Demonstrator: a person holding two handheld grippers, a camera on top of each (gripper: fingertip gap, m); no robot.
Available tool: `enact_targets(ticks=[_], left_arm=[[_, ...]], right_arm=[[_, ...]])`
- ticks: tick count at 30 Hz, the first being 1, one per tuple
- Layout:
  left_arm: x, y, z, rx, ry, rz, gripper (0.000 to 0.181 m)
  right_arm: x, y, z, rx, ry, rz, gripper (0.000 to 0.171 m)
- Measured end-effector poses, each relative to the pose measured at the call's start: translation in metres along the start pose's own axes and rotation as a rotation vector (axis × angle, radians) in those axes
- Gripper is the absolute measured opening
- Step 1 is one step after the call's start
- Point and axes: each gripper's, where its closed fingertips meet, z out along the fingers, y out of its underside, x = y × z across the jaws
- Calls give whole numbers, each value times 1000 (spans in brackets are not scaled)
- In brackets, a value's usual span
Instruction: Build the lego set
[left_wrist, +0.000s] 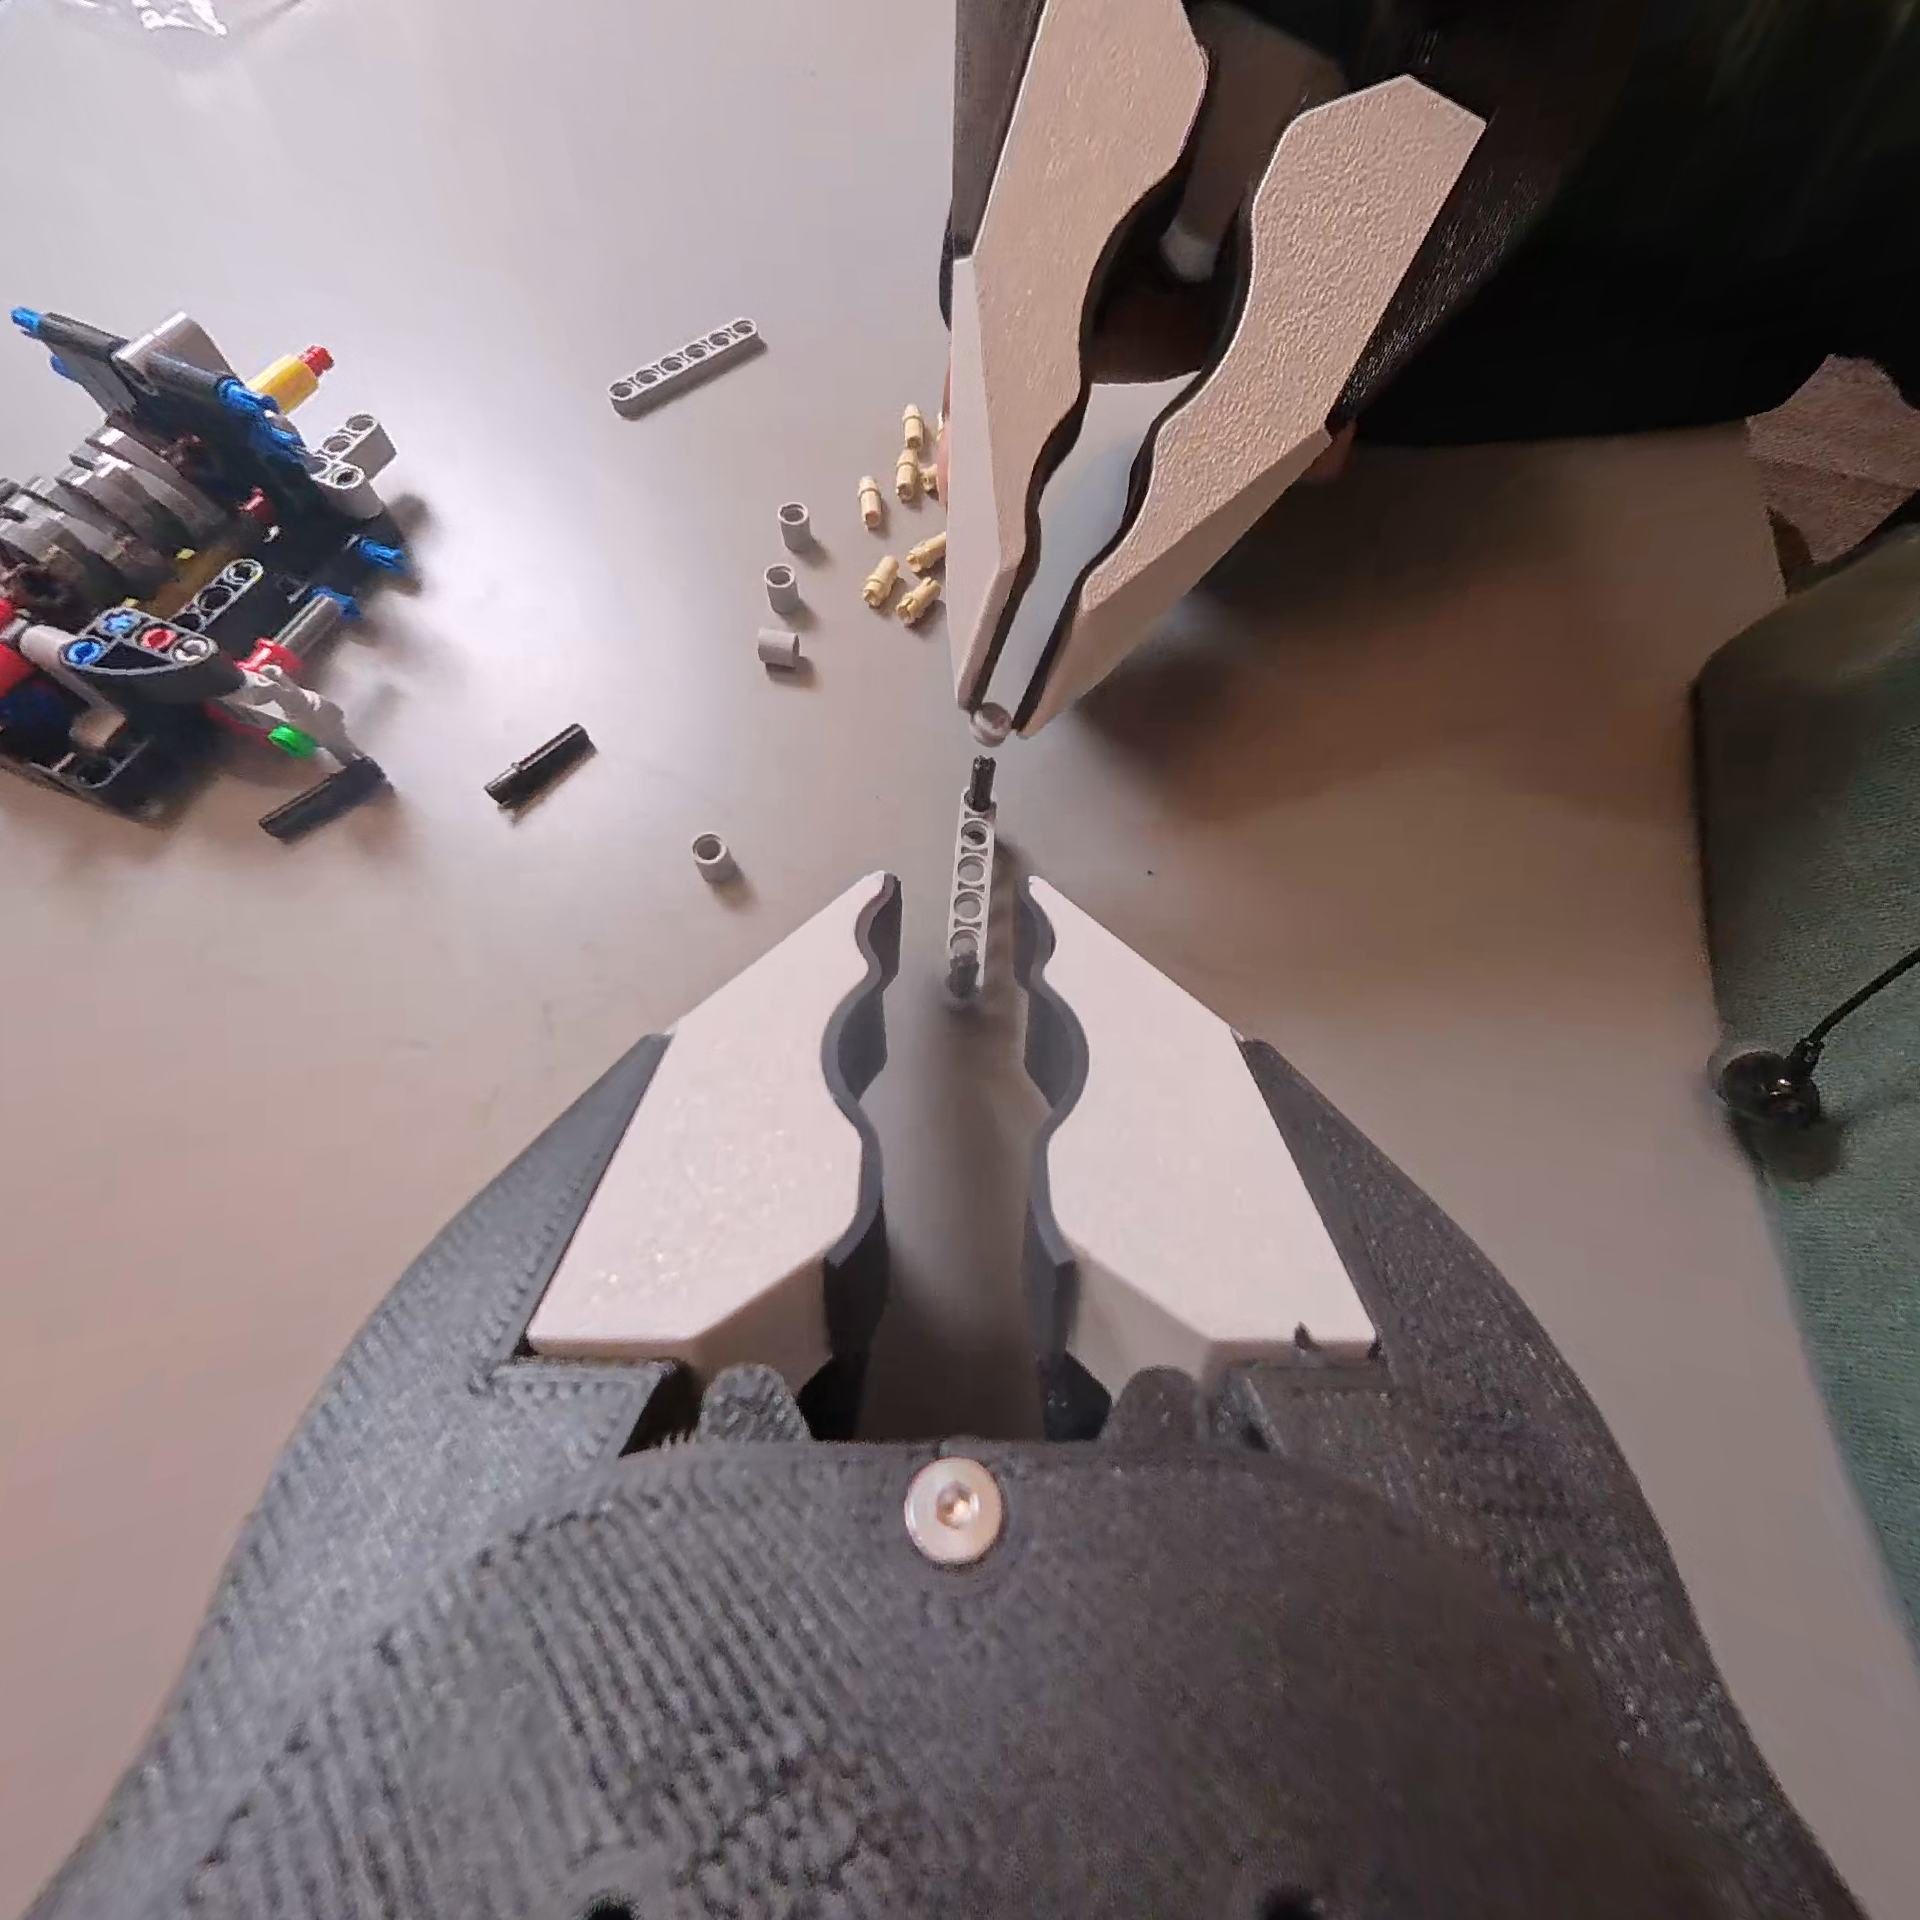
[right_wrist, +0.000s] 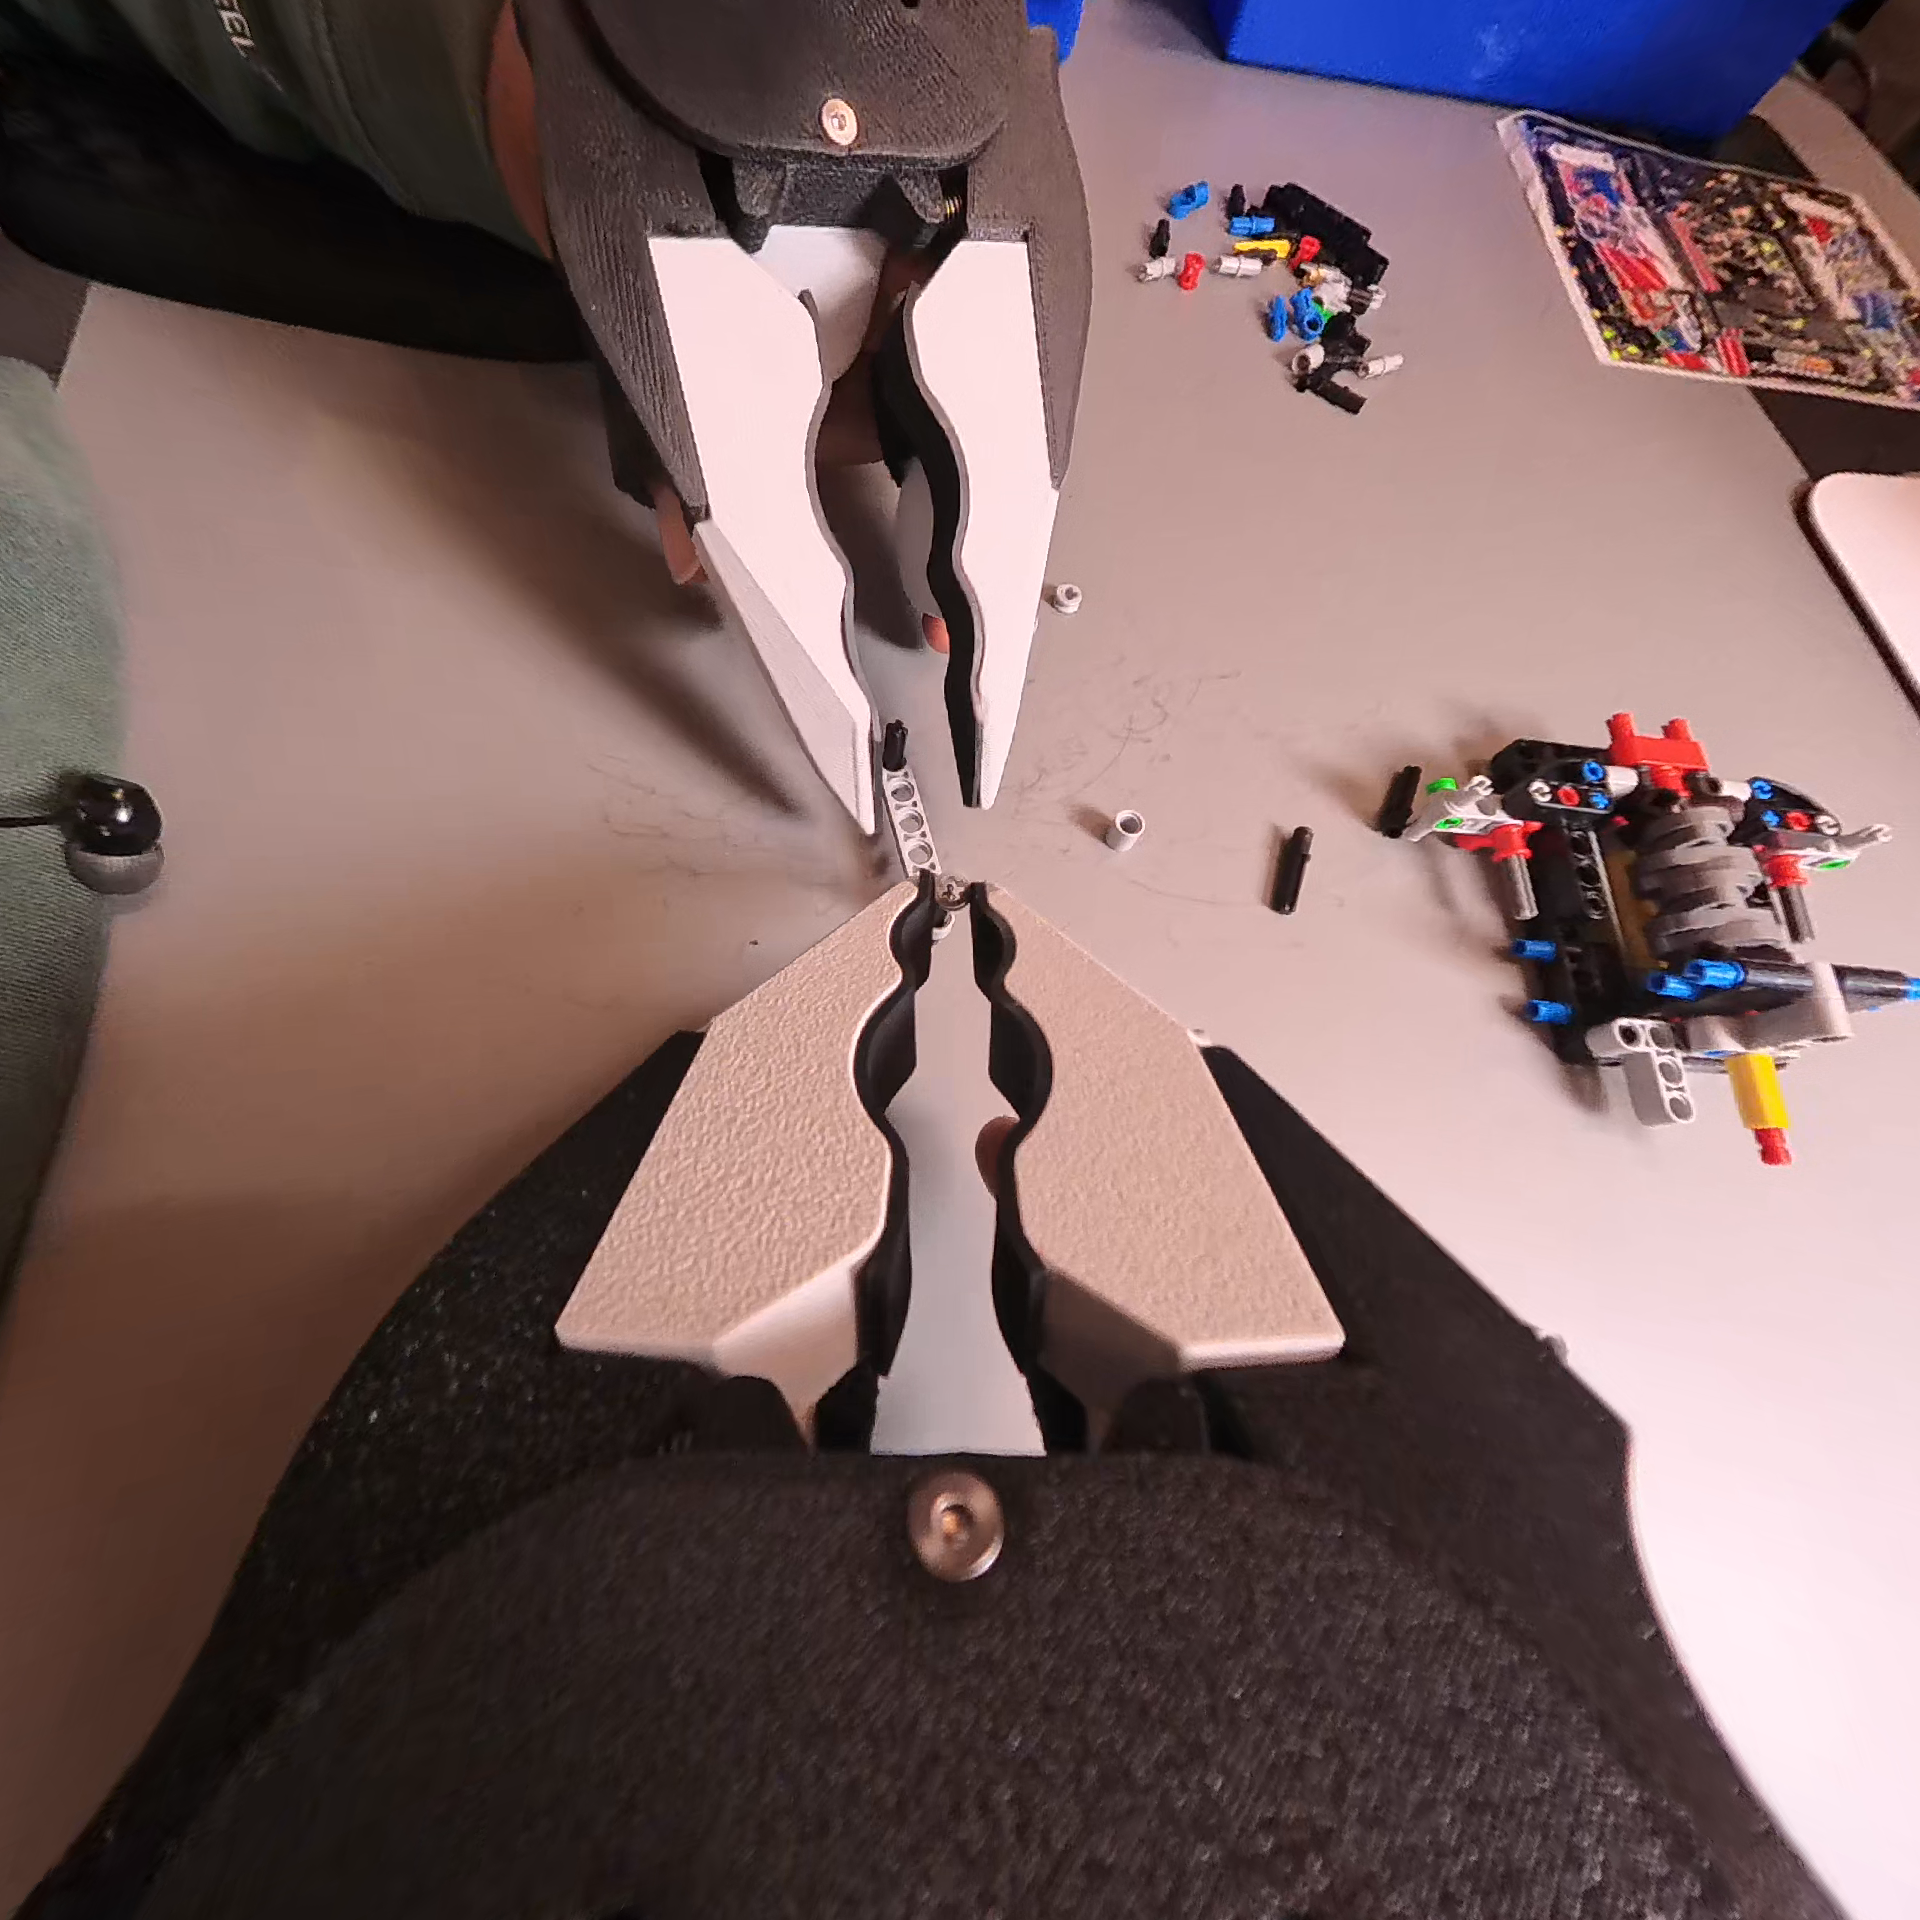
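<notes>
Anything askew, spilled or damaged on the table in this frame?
Nothing looks damaged. Loose pieces lie scattered: tan pins, grey bushes, a spare beam. Normal mid-build clutter around the partly built model.

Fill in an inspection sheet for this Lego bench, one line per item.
Surface: grey table, faintly scuffed.
Job's things: grey holed beam with black pins in both ends, lying between the left fingers; partly built model off to one side.
Clutter: spare grey beam, tan pins, grey bushes, black pins, heap of small parts, instruction booklet.
Grippers: left gripper open around the beam; right gripper shut on a grey bush, close to the beam's far pin.
Cables: black cable with a round end, on green fabric beside the table.
Surroundings: blue bin.
</notes>
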Motion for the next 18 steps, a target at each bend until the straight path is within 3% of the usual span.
enact_targets(ticks=[18], left_arm=[[0,9,9,-81,-29,80,5]], right_arm=[[0,3,6,-44,-43,116,3]])
